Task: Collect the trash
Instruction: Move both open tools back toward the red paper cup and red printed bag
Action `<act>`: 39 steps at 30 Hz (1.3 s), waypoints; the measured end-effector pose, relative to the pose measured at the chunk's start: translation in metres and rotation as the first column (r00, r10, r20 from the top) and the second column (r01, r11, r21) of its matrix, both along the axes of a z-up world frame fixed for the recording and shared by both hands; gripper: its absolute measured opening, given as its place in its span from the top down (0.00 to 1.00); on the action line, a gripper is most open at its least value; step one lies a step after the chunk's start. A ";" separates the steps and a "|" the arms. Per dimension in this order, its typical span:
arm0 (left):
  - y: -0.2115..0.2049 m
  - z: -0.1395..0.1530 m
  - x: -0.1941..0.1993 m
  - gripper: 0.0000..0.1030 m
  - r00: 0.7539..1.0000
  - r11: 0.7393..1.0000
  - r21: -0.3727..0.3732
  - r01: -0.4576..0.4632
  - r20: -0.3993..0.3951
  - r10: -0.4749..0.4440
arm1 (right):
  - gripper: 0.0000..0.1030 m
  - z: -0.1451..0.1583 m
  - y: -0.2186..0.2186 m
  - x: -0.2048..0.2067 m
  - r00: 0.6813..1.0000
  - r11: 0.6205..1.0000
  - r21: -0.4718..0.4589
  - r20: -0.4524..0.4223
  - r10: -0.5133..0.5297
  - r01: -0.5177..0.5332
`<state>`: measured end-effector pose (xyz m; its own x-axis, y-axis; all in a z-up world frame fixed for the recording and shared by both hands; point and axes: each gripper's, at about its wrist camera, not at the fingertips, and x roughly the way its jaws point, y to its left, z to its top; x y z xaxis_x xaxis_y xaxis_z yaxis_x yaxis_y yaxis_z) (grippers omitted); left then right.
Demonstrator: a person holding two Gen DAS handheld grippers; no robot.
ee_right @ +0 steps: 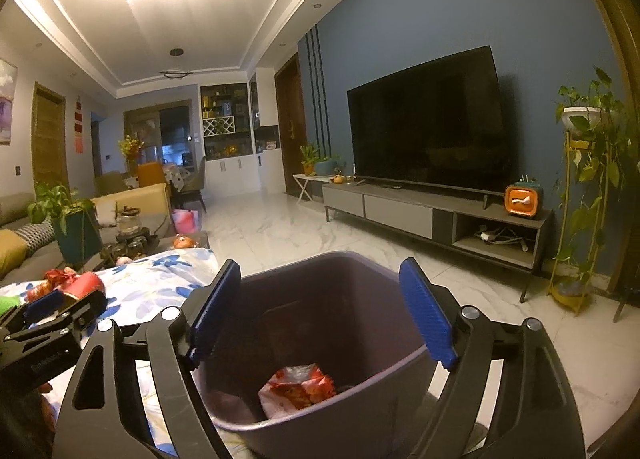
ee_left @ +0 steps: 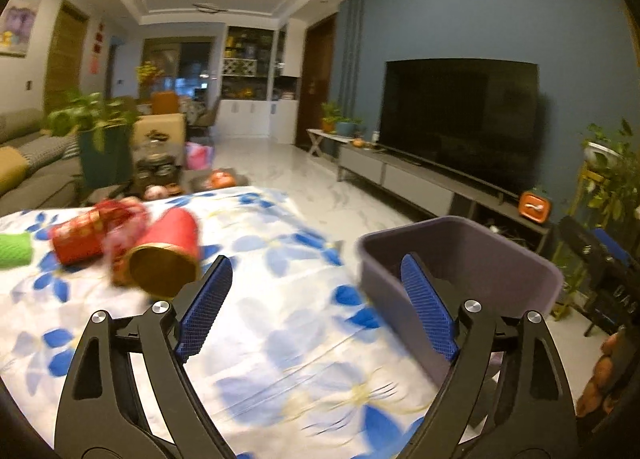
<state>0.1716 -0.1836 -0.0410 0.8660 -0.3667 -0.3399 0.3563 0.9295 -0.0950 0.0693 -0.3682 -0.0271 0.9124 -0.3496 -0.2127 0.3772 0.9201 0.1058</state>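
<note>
A dark purple trash bin (ee_left: 480, 259) stands at the right edge of the floral-cloth table (ee_left: 280, 339). In the right wrist view the bin (ee_right: 328, 307) holds a crumpled red-and-white wrapper (ee_right: 298, 385) at its bottom. My right gripper (ee_right: 320, 287) is open and empty, right above the bin's mouth. My left gripper (ee_left: 316, 283) is open and empty above the cloth; it also shows in the right wrist view (ee_right: 44, 305). On the cloth to the left lie a red paper cup (ee_left: 168, 255) on its side, crumpled red wrappers (ee_left: 92, 231) and a green object (ee_left: 14, 249).
A TV (ee_right: 428, 119) on a low grey console (ee_right: 432, 211) lines the blue wall on the right. A plant stand (ee_right: 584, 195) is far right. A sofa (ee_left: 32, 163), potted plant (ee_left: 100, 139) and cluttered coffee table (ee_right: 132, 235) lie beyond the table. Marble floor (ee_right: 304, 227) spreads between.
</note>
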 end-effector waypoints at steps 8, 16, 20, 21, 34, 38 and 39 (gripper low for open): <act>0.064 -0.006 -0.019 0.18 0.985 0.985 0.024 -0.171 0.005 0.171 | 0.22 -0.003 0.036 -0.005 0.998 0.997 -0.022 -0.001 0.068 -0.068; 0.128 -0.006 -0.031 0.18 0.955 0.955 0.008 -0.297 -0.019 0.297 | 0.22 -0.005 0.083 0.004 0.985 0.985 -0.025 -0.012 0.173 -0.173; 0.156 -0.004 -0.037 0.18 0.937 0.937 0.000 -0.350 -0.020 0.349 | 0.22 -0.005 0.110 0.014 0.973 0.973 -0.037 -0.022 0.229 -0.229; 0.161 -0.004 -0.038 0.18 0.933 0.934 -0.002 -0.358 -0.020 0.358 | 0.22 -0.006 0.119 0.017 0.969 0.968 -0.044 -0.027 0.246 -0.247; 0.227 0.008 -0.039 0.18 0.874 0.874 -0.017 -0.485 0.008 0.486 | 0.24 -0.026 0.189 0.087 0.920 0.923 -0.069 -0.136 0.367 -0.378; 0.237 0.013 -0.033 0.18 0.869 0.869 -0.022 -0.495 0.014 0.495 | 0.27 -0.030 0.203 0.115 0.907 0.915 -0.080 -0.193 0.375 -0.396; 0.238 0.013 -0.031 0.18 0.869 0.869 -0.024 -0.495 0.016 0.495 | 0.28 -0.033 0.208 0.123 0.902 0.912 -0.088 -0.212 0.375 -0.400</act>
<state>0.1409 0.0545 -0.0276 0.9425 0.1056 -0.3171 -0.1478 0.9827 -0.1121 0.1923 -0.1607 -0.0597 0.9291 -0.0117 -0.3695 -0.0105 0.9983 -0.0579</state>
